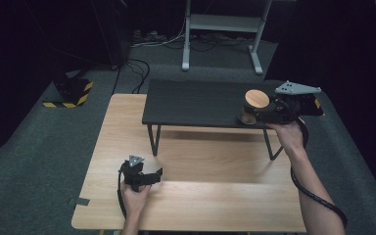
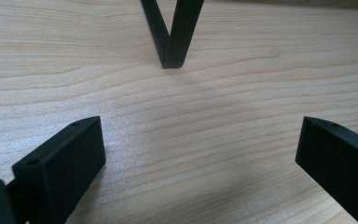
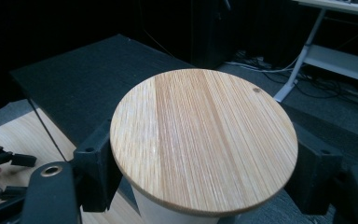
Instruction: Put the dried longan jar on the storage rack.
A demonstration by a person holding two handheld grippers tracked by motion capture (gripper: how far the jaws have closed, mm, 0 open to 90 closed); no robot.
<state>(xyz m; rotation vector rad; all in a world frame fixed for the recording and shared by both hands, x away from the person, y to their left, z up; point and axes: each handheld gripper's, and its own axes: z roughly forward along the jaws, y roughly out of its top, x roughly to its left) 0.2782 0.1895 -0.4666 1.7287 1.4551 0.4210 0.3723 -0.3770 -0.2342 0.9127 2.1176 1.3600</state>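
A white round canister with a pale wooden lid (image 1: 257,99) stands on the right end of a low black shelf (image 1: 196,103). My right gripper (image 1: 252,115) reaches in from the right, its jaws pressed against the canister's sides just under the lid (image 3: 205,135), so it is shut on it. The shelf top (image 3: 74,79) stretches away behind the canister. My left gripper (image 1: 156,175) rests low on the light wooden table (image 1: 200,200) in front of the shelf's left leg (image 2: 172,32). It (image 2: 200,140) is open, with bare wood (image 2: 214,93) between the jaws.
The black shelf stands on thin V-shaped legs on the back half of the table. A white desk frame (image 1: 223,24) and cables lie on the grey floor behind. A black-and-yellow striped block (image 1: 71,93) sits on the floor at the left.
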